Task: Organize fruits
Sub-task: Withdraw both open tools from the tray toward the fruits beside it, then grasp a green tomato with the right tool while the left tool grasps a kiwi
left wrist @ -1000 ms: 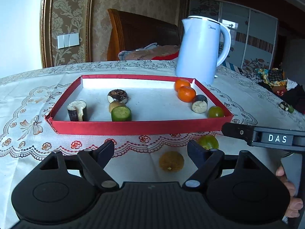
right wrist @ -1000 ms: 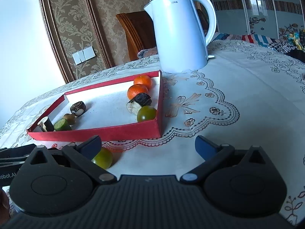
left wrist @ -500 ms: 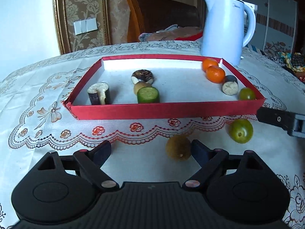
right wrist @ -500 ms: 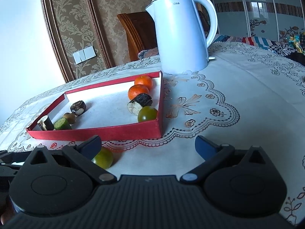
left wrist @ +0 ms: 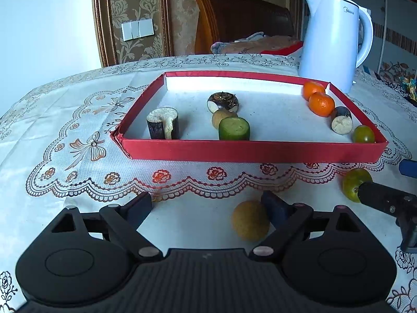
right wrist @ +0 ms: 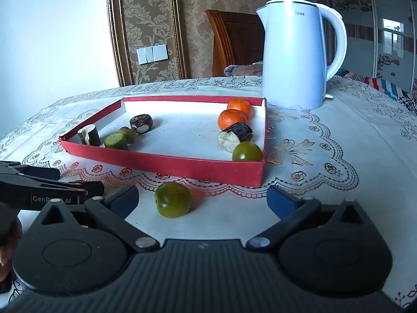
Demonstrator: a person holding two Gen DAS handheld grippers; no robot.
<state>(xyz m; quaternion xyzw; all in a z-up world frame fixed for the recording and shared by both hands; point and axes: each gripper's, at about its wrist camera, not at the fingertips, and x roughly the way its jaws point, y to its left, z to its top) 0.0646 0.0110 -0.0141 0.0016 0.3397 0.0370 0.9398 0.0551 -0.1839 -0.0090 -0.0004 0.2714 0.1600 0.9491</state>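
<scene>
Room: patterned beige wallpaper in a gilt frame moulding, a white wall switch [left wrist: 137, 29], a wooden chair back [left wrist: 242, 18] behind the table, glass-fronted cabinets off to the right.
Table: round, under a white lace-print tablecloth [left wrist: 65, 120] with red and brown scalloped borders.
Kettle: white electric kettle [right wrist: 294, 57] standing just past the tray's far right corner.
Tray: shallow red tray [left wrist: 250, 151] with a white floor, mid-table. Two tangerines [left wrist: 321, 103] sit in its far right corner; a dark-skinned cut piece and a green tomato line the right edge below them. Near the front edge, a green cucumber chunk [left wrist: 233, 128] and a dark hollowed piece [left wrist: 163, 122].
Loose fruit: a tan round fruit [left wrist: 250, 220] on the cloth in front of the tray's front edge, just beside the left gripper's right finger; a green tomato [right wrist: 172, 199] further right, also outside the tray.
Left gripper [left wrist: 209, 207]: jaws spread wide, just been opening, pressing nothing.
Right gripper [right wrist: 202, 198]: jaws spread wide, the green tomato lying between them, untouched.
Writing: "Midea" on the kettle; "GenR… AI", partly hidden, on the left gripper's side in the right wrist view.
</scene>
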